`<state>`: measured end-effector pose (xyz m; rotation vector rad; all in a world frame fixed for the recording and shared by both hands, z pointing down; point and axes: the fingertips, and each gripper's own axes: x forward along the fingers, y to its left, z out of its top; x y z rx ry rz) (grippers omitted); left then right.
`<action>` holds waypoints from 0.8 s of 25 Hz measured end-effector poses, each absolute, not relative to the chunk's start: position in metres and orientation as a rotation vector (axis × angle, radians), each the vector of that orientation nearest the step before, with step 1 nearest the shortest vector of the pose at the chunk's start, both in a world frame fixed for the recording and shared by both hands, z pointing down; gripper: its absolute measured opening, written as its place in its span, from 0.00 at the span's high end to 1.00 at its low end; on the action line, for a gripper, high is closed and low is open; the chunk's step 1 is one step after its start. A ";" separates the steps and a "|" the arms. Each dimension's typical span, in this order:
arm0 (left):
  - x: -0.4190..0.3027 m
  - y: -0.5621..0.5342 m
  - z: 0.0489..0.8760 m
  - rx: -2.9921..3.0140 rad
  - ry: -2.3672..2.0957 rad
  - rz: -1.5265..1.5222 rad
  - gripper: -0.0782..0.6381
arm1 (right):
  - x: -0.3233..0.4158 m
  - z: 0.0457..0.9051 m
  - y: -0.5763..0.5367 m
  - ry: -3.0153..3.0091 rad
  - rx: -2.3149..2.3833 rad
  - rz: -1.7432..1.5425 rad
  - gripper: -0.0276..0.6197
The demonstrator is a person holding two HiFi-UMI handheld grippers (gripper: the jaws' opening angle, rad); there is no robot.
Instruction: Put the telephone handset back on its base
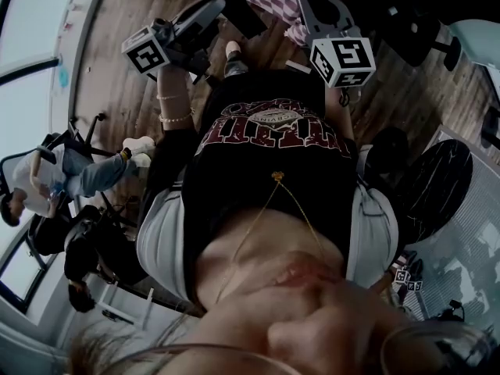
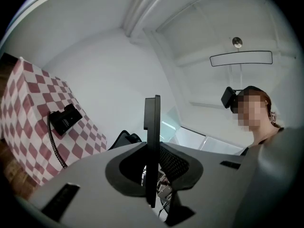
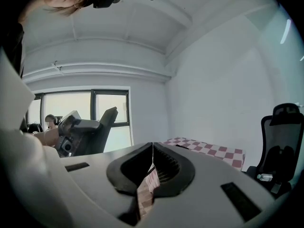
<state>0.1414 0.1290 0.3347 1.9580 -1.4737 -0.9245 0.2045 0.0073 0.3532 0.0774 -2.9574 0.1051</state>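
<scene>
Fingers first: the left gripper [image 2: 152, 101] shows one thin dark upright blade with no daylight down it, so its jaws read as pressed together on nothing. The right gripper [image 3: 153, 147] likewise has its jaws meeting in a fine seam, empty. Both are held up in front of the wearer's chest, above the wooden floor [image 1: 109, 76], touching nothing. Outward from there, the telephone [image 2: 66, 118] sits on the chequered table [image 2: 28, 103], a black block with its coiled cord [image 2: 52, 144] trailing off it (handset and base cannot be told apart at this size, so neither can the handset's long axis). It lies well apart from both grippers, off to the left of the left gripper's line. From the right gripper the same table shows off to the right. So the table is ahead, between the two lines, and the left gripper looks the nearer, my guess for the one to reach.
</scene>
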 end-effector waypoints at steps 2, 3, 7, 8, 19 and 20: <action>0.127 0.123 0.337 1.960 -1.453 -0.926 0.78 | 0.190 0.355 0.001 -2.954 0.094 0.104 0.93; 0.125 0.121 0.337 1.966 -1.446 -0.920 0.78 | 0.188 0.353 -0.001 -2.958 0.104 0.102 0.93; 0.129 0.119 0.331 2.000 -1.422 -0.887 0.78 | 0.196 0.344 0.000 -2.986 0.149 0.096 0.93; 0.128 0.118 0.330 2.007 -1.414 -0.881 0.78 | 0.196 0.342 0.000 -2.990 0.162 0.093 0.93; 0.062 0.098 0.336 2.055 -1.238 -0.842 0.78 | 0.149 0.335 -0.018 -2.990 0.391 0.095 0.93; 0.059 0.098 0.336 2.060 -1.223 -0.838 0.78 | 0.146 0.336 -0.017 -2.985 0.406 0.098 0.93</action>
